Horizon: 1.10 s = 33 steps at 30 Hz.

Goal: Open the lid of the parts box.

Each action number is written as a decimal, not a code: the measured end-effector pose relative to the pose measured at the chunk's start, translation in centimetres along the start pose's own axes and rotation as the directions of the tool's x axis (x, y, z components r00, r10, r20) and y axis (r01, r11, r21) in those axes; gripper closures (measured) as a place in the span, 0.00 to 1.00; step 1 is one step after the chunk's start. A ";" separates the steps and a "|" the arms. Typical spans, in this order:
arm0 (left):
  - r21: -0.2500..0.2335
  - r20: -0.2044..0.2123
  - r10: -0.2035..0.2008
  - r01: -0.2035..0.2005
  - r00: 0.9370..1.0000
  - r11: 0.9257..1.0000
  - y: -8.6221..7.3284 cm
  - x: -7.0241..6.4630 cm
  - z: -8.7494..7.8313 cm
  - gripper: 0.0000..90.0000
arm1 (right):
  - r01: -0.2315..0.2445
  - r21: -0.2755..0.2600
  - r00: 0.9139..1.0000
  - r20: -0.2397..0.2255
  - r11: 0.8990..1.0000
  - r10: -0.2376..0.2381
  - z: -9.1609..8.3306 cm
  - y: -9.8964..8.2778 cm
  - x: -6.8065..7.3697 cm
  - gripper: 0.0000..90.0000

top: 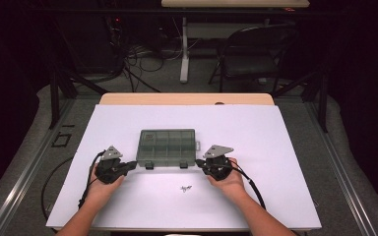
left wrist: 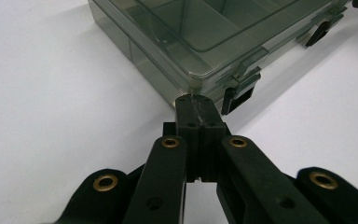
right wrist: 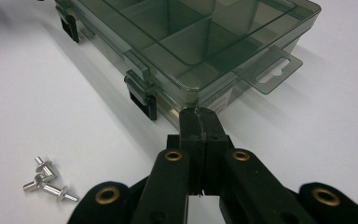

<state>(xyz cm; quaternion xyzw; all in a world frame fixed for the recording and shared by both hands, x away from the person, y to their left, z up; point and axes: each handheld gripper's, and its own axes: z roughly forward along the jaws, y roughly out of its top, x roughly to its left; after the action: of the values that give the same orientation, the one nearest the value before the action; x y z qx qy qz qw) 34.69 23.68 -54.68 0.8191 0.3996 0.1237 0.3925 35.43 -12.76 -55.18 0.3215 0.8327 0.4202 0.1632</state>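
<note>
The smoky clear compartment box (top: 168,146) lay closed on the white counter (top: 256,137), its long axis running left to right across the person's front, with the two black latches along the near long side. That layout was what the coming move would likely hinge on: one gripper stood at each near corner of the box, so neither hand was clearly closer to it than the other

The left gripper (top: 131,165) sat at the box's near left corner, pointing in toward it. In the left gripper view its jaws were pressed fully together with nothing between them, their tips just short of or touching the corner; I could not tell which. The left latch (left wrist: 240,91) lay just to the side of those tips

The right gripper (top: 200,164) mirrored this at the near right corner. Its jaws were likewise closed on nothing, tips at the corner of the box (right wrist: 200,46), with the right latch (right wrist: 143,99) just beside them and the hang tab (right wrist: 274,69) on the box's short end beyond

A few small silver rivets (right wrist: 45,179) lay loose on the counter, near the person's side and apart from the box, somewhat nearer the right hand (top: 229,181) than the left hand (top: 103,184)
</note>
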 end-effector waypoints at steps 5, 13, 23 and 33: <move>-0.006 -0.002 -0.002 0.002 1.000 1.000 0.0 0.0 -0.1 1.00 | -0.005 -0.013 1.000 -0.004 1.000 0.005 -0.2 0.1 0.0 1.00; -0.019 -0.005 -0.003 0.003 1.000 1.000 0.1 -0.1 -0.3 1.00 | -0.008 -0.034 1.000 -0.003 0.999 0.008 -0.4 0.2 0.0 1.00; -0.054 -0.035 -0.010 0.008 0.999 0.998 0.2 -0.3 -0.5 0.91 | -0.015 -0.049 1.000 0.016 0.999 0.016 -0.5 0.2 0.0 0.93; -0.112 -0.063 -0.013 0.006 0.998 0.994 0.7 -0.3 -0.8 0.81 | 0.016 -0.103 0.998 0.067 0.995 -0.009 -0.7 0.6 0.5 0.85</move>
<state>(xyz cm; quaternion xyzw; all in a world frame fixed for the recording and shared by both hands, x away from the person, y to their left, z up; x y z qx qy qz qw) 34.43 23.61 -53.54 0.7897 0.4082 0.1697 0.4253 34.91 -12.53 -54.33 0.3213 0.8058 0.4510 0.2098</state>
